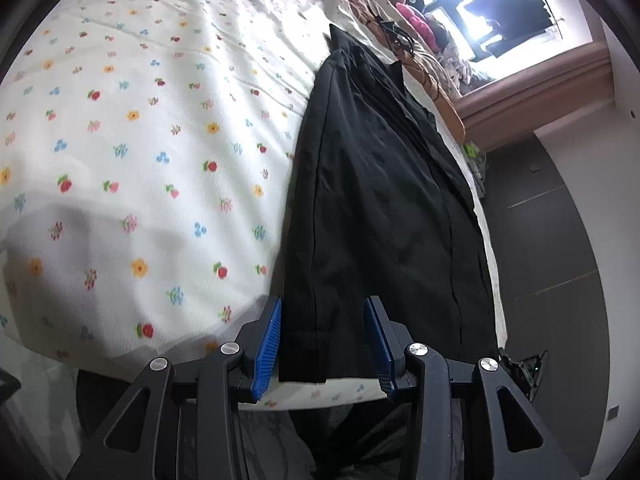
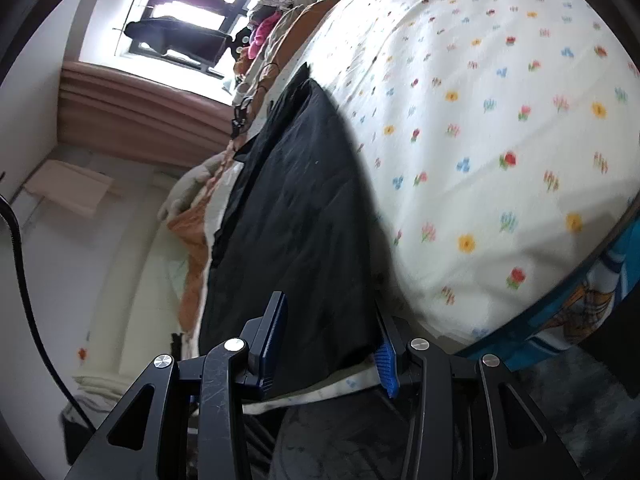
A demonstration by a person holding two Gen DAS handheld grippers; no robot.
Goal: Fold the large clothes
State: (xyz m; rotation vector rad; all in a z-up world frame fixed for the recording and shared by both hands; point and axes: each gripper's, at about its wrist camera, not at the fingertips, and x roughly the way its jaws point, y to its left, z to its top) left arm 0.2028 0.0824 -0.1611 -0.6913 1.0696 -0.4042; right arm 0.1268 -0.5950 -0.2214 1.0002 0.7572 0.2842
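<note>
both tongs (image 1: pixel 323 340) (image 2: pixel 332 344) angled down, straddling black garment (image 1: pixel 380 200)

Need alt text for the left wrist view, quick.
The left gripper straddles the near hem of a folded black garment, blue pads apart on either side. The garment lies lengthwise on a white floral bedsheet, toward a bright window.

left tongs (image 1: pixel 323 340) part-open, right tongs (image 2: pixel 332 344) part-open

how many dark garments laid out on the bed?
1. The black garment lies lengthwise on the floral bedsheet along the bed's edge, its near hem between the fingers of both hand-held grippers. The clothes pile by the window may hide others.
</note>
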